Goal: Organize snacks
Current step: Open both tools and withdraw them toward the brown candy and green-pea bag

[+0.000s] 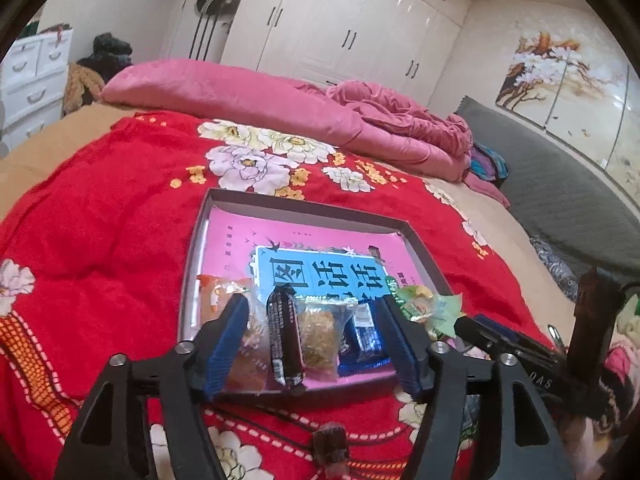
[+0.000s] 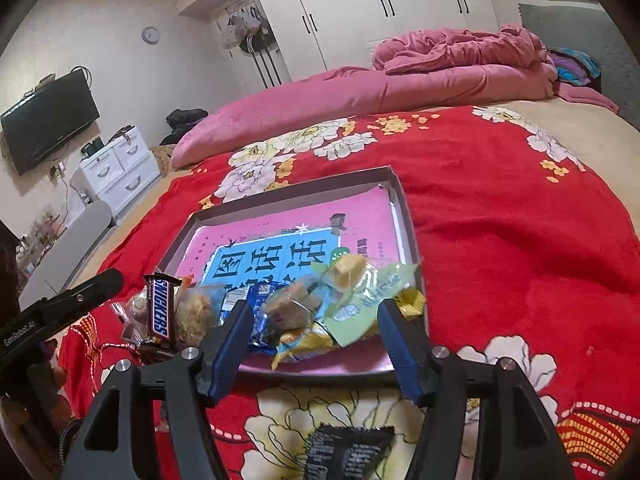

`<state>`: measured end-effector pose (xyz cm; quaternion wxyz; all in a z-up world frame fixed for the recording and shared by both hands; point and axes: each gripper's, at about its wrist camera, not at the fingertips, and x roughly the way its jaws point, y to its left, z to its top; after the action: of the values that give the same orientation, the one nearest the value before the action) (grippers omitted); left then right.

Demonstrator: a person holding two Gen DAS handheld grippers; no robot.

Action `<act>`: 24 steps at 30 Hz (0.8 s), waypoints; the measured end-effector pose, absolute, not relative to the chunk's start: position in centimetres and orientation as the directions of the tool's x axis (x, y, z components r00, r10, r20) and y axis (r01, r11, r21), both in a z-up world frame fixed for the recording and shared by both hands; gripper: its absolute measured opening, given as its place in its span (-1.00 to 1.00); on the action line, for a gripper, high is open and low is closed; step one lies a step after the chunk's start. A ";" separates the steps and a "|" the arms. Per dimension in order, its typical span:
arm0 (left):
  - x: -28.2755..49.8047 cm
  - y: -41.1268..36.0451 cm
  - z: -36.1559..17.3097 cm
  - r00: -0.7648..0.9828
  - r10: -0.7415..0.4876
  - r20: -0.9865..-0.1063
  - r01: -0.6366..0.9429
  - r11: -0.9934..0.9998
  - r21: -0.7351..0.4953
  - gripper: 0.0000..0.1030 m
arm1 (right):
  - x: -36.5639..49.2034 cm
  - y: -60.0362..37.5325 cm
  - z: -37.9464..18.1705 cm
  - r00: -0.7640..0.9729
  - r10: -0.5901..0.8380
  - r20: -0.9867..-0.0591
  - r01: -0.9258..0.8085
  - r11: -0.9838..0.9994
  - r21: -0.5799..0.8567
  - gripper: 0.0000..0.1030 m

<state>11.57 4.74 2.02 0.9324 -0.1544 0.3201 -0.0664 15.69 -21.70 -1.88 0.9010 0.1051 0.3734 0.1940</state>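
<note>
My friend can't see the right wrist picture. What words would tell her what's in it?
An open right gripper hovers over wrapped snacks heaped at the near end of a shallow box on a red flowered blanket. A Snickers bar stands at the pile's left, near the left gripper.

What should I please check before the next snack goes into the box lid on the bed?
1. Left tongs open, nothing gripped: ok.
2. Right tongs open, nothing gripped: ok.
3. Snickers bar fully inside the box lid: cannot tell.
4. Far half of the lid free for more snacks: ok.
5. Green wrapper within the lid's near right corner: cannot tell.
6. Loose black packet on the blanket not yet tidied: not ok.
</note>
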 end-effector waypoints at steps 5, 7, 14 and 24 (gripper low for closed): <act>10.1 4.5 2.2 0.778 -0.230 -0.584 0.048 0.949 -0.310 0.37 | 14.7 -22.8 -2.0 0.633 0.433 -0.641 -0.273 0.900 0.339 0.25; 9.7 4.1 2.0 0.770 -0.234 -0.594 0.060 0.953 -0.297 0.37 | 14.4 -23.1 -2.1 0.626 0.440 -0.644 -0.275 0.897 0.345 0.26; 8.3 2.0 0.5 0.709 -0.260 -0.656 0.085 0.954 -0.287 0.37 | 12.8 -23.2 -2.7 0.600 0.438 -0.670 -0.314 0.899 0.306 0.27; 8.4 0.9 -2.7 0.622 -0.208 -0.755 0.026 0.969 -0.245 0.37 | 10.6 -22.8 -4.5 0.531 0.407 -0.743 -0.385 0.897 0.216 0.28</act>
<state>8.39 0.89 -2.71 0.8942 -0.1055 0.4301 -0.0655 10.60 -22.79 -4.51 0.8749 0.0129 0.4278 0.2265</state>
